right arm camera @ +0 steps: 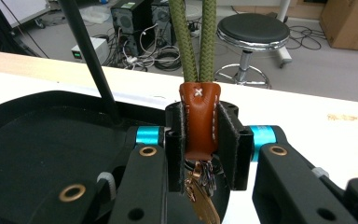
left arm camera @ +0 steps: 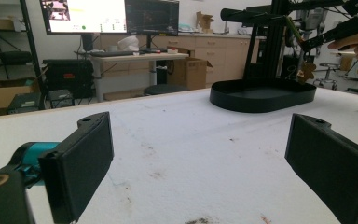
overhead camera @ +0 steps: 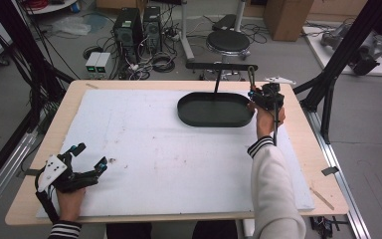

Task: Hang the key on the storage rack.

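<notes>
My right gripper is shut on the brown leather tab of a key fob. The fob's olive-green cord loop rises from the jaws, and keys hang below them. I hold it over the right end of a black oval tray. The loop's top is close to the right end of the black stand's crossbar. Whether they touch is unclear. My left gripper rests at the near left of the white board, open and holding nothing.
The stand's post rises from the tray. A white foam board covers most of the wooden table. Beyond the far edge are a stool, computer towers and cables on the floor.
</notes>
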{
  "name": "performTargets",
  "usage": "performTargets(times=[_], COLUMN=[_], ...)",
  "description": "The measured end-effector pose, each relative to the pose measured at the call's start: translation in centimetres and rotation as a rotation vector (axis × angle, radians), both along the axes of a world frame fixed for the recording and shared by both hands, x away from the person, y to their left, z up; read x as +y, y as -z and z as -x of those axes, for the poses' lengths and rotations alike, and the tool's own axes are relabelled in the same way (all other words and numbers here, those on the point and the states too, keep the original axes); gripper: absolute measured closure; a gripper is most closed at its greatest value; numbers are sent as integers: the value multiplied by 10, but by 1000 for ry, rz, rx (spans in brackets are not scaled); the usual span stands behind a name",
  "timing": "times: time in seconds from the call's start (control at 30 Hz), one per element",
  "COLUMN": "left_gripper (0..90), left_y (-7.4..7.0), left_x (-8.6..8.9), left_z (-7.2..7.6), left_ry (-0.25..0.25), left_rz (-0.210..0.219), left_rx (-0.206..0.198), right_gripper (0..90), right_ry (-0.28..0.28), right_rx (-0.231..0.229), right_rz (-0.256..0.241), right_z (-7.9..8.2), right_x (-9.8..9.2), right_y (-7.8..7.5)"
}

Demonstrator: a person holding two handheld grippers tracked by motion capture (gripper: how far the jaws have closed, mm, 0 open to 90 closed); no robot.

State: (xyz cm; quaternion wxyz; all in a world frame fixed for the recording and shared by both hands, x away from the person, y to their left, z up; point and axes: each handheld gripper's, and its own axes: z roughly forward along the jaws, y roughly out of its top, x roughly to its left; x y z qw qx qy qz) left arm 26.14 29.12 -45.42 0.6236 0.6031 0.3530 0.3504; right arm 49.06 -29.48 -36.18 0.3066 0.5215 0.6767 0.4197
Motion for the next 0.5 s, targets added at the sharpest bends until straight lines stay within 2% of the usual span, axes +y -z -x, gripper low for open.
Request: performTargets(times=[0.4, 0.5], left_gripper=[82, 82], left_y=[0, 0], left_x=[0, 0], left_z=[0, 0], left_ry=[1, 1], left_rz=[0, 1], left_rx=[0, 0], right_gripper=[736, 717], right_ry=[-3, -12], right_rx=[18, 9], right_rz=[30, 40], right_z=[-6, -8], right_x=[0, 2], right_y=[0, -2])
